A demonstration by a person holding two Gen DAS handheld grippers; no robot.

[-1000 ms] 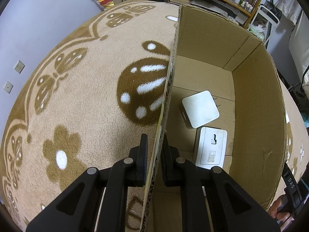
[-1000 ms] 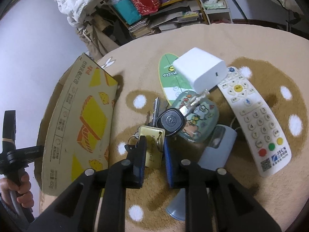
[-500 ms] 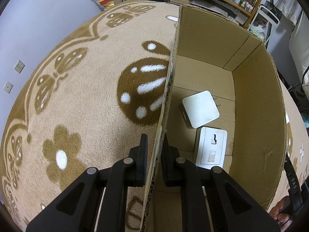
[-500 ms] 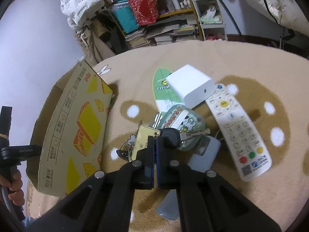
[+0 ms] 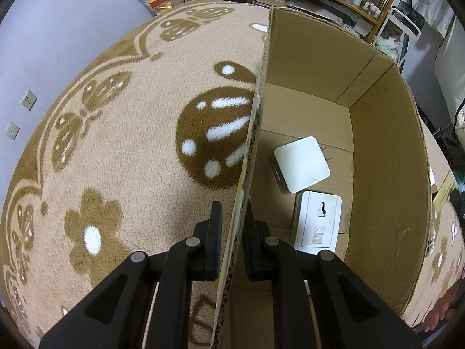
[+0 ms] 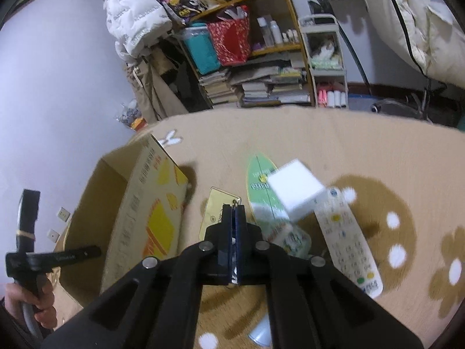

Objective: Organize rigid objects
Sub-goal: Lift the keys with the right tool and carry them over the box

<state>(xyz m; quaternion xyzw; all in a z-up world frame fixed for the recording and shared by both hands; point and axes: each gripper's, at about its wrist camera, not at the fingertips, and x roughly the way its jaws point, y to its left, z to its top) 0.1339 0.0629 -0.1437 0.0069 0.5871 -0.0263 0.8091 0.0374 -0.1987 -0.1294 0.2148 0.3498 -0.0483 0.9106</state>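
My left gripper [image 5: 232, 218] is shut on the left wall of an open cardboard box [image 5: 255, 133], one finger outside and one inside. Two white devices [image 5: 302, 164] [image 5: 318, 222] lie on the box floor. My right gripper [image 6: 233, 218] is shut on a key bunch; its gold tag [image 6: 216, 215] hangs beside the fingers, lifted above the rug. The box [image 6: 151, 215] is to its left. A white charger block [image 6: 296, 193], a green oval card [image 6: 261, 192], a white remote [image 6: 347, 238] and a cartoon pouch [image 6: 290, 240] lie on the rug.
A beige patterned rug [image 5: 116, 145] covers the floor. A cluttered shelf with books and bags [image 6: 247, 58] stands behind. A grey object [image 6: 261, 331] lies near the right gripper's base. The hand holding the left gripper's handle [image 6: 26, 261] is at the left edge.
My right gripper closed on the key bunch and has lifted it up off the rug. The left gripper has stayed clamped on the box wall.
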